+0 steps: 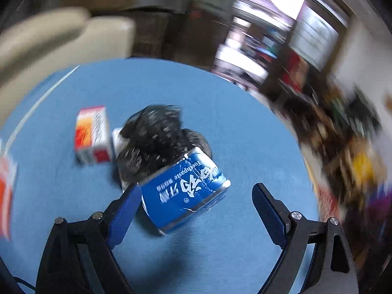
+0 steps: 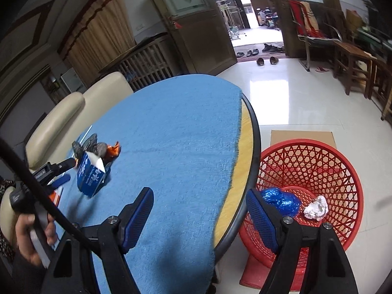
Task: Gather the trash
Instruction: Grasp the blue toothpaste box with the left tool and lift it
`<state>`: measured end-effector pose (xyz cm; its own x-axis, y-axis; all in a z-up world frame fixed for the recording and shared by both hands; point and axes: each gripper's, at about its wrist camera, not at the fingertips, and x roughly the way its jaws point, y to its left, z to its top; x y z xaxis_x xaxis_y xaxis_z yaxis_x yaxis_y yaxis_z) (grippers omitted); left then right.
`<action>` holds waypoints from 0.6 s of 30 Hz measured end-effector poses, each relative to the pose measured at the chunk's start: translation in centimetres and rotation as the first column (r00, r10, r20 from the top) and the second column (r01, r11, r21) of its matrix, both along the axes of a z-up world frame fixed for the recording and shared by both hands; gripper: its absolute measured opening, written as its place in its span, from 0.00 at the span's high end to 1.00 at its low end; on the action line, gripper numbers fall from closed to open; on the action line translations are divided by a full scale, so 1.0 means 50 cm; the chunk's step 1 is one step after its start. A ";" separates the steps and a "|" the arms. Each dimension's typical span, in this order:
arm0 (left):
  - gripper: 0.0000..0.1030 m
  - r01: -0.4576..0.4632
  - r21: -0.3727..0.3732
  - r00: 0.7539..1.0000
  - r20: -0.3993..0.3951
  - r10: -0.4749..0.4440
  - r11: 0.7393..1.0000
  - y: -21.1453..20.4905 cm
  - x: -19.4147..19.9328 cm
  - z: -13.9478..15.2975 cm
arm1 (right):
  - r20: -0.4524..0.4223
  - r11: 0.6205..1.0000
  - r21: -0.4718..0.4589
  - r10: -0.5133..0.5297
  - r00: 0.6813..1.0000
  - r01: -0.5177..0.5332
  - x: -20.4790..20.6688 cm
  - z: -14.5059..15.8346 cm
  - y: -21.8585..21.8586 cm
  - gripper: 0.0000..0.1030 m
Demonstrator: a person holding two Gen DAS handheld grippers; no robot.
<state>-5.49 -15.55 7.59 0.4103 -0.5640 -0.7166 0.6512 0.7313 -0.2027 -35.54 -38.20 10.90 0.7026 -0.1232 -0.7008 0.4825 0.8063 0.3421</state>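
Note:
A blue toothpaste box lies on the blue tablecloth, tilted, between the open fingers of my left gripper; it touches the left finger. A crumpled black bag sits just behind it, and a red and white box to its left. In the right wrist view the same blue box and black bag sit at the table's left, by the left gripper. My right gripper is open and empty above the table's edge, beside a red basket.
The basket stands on the floor right of the round table and holds a blue crumpled wrapper and a white paper ball. A cream chair stands behind the table. Another orange and white box lies at the far left.

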 end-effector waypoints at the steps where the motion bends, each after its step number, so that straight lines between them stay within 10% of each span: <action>1: 0.11 0.051 0.065 0.997 0.056 -0.055 0.997 -0.006 -0.001 0.002 | -0.006 1.000 -0.004 0.001 1.000 -0.001 -0.001 -0.001 0.003 0.22; 5: 0.11 0.152 0.200 0.976 0.125 -0.179 0.968 -0.019 0.017 -0.009 | -0.032 1.000 0.000 -0.007 0.999 0.007 0.005 -0.011 0.001 0.22; 16: 0.12 0.310 0.283 0.938 0.065 -0.341 0.908 -0.060 0.019 -0.064 | -0.056 1.000 -0.010 0.000 0.998 0.000 0.025 -0.010 0.011 0.22; 18: 0.33 0.309 0.236 0.945 0.030 -0.325 0.921 -0.054 0.031 -0.062 | -0.062 1.000 -0.010 0.001 0.998 -0.001 0.029 -0.013 0.011 0.22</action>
<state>-3.92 -18.26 4.49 0.2882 -0.4999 -0.8167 0.8629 0.5054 -0.0048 -34.08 -37.67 10.26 0.6577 -0.1295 -0.7421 0.5020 0.8098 0.3036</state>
